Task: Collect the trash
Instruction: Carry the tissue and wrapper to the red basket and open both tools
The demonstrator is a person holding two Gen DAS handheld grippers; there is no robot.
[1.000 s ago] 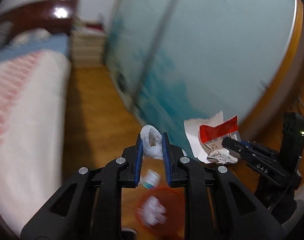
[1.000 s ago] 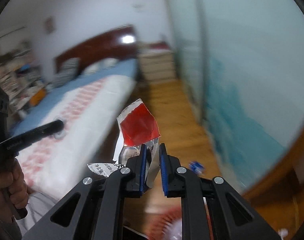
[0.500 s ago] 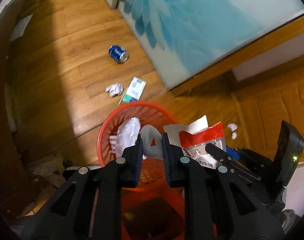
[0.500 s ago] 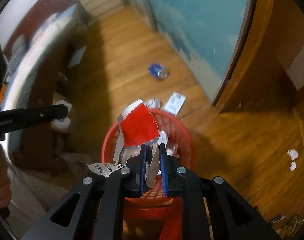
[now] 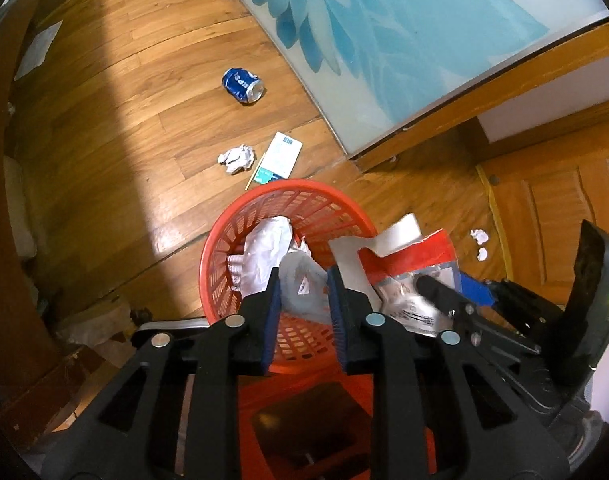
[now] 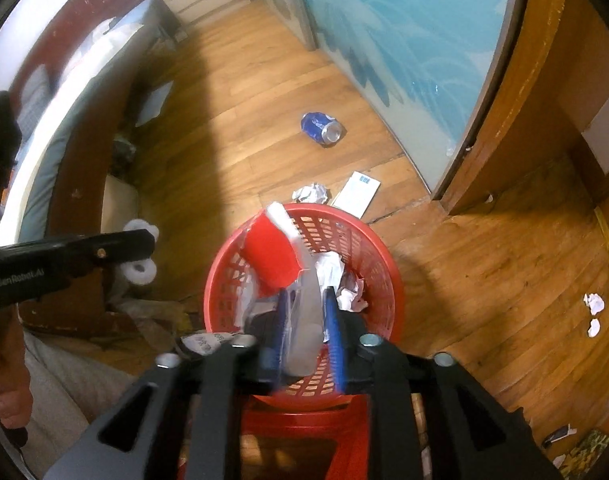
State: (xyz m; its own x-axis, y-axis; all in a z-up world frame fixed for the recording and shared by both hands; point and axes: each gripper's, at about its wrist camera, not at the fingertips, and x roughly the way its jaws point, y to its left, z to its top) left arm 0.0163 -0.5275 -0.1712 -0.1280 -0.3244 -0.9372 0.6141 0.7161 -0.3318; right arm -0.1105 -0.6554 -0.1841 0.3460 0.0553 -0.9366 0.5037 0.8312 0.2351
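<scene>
Two tongs point down over the red basket [image 5: 224, 240], which stands on a red stool [image 6: 304, 432]. Left tongs [image 5: 303, 286]: jaws opening, a pale crumpled wad [image 5: 300, 280] between the blue pads, contact unclear. Right tongs [image 6: 306, 304]: jaws opening, pads apart, the red-and-silver wrapper [image 6: 272, 256] loose between them above the basket. On the wooden floor [image 5: 124, 128] beyond: a blue can [image 5: 242, 85], a paper ball [image 5: 236, 158], a flat carton [image 5: 280, 156].
</scene>
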